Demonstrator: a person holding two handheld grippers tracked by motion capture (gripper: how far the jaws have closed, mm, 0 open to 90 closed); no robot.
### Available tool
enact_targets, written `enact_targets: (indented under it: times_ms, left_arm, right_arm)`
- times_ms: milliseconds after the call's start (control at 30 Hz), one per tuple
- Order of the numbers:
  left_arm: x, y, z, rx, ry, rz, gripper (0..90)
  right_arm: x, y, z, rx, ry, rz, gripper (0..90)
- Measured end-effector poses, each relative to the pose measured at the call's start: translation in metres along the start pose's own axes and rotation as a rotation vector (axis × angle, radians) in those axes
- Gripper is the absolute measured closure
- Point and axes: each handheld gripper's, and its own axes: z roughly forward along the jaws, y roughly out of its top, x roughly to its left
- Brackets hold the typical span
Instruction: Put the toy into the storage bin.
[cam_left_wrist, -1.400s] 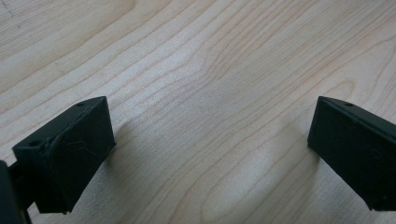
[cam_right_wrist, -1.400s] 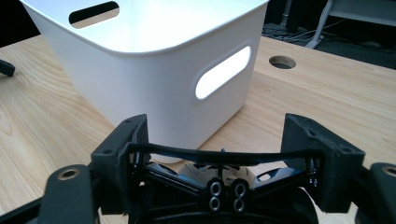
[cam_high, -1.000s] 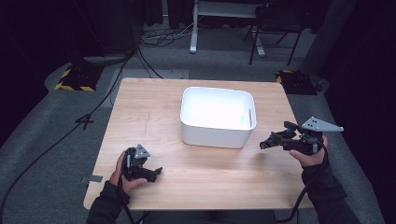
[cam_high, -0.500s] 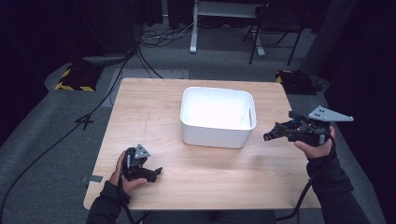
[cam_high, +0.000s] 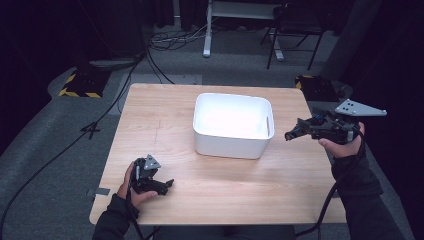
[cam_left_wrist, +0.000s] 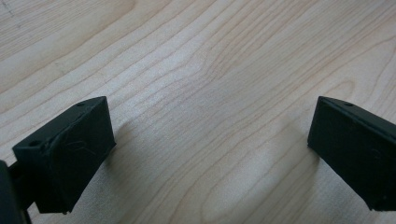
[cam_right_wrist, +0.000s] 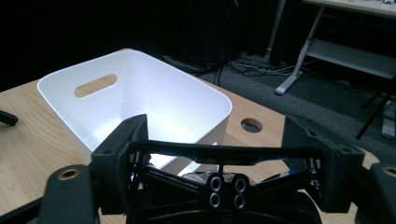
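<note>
Two tools empty: left tool (cam_high: 167, 184) wide open on table (cam_high: 280, 190); right tool (cam_high: 292, 134) part-open beside white bin (cam_high: 231, 144).

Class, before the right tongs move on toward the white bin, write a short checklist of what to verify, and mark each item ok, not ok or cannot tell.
1. Right tongs hold nothing: ok, nothing shows between the jaws in the right gripper view.
2. Right tongs clear of the white bin: ok, they hang beside its right wall, apart from it.
3. Bin upright on the table: ok.
4. Bin holds nothing: cannot tell, the glare washes out its floor.
5. Left tongs open and nothing in them: ok, bare wood between the jaws.
6. Left tongs out of the way: ok, low near the table's front left.
</note>
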Motion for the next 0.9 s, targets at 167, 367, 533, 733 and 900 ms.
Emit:
enact_targets:
  times_ms: [167, 367, 533, 733, 900]
  left_arm:
    - [0.000, 0.000, 0.000, 0.000, 0.000, 0.000, 0.6]
    - [0.000, 0.000, 0.000, 0.000, 0.000, 0.000, 0.6]
    - [0.000, 0.000, 0.000, -0.002, -0.001, -0.002, 0.6]
    - [0.000, 0.000, 0.000, -0.002, -0.001, -0.002, 0.6]
    - [0.000, 0.000, 0.000, 0.000, 0.000, 0.000, 0.6]
  right_arm:
    - [-0.001, 0.011, -0.002, -0.007, -0.005, -0.013, 24.4]
    - [0.001, 0.025, 0.000, -0.010, 0.000, -0.020, 24.4]
    - [0.002, 0.034, 0.004, -0.007, 0.002, -0.029, 24.4]
    - [0.000, 0.043, 0.005, -0.021, 0.006, -0.026, 24.4]
    - [0.001, 0.050, 0.008, -0.021, 0.007, -0.042, 24.4]
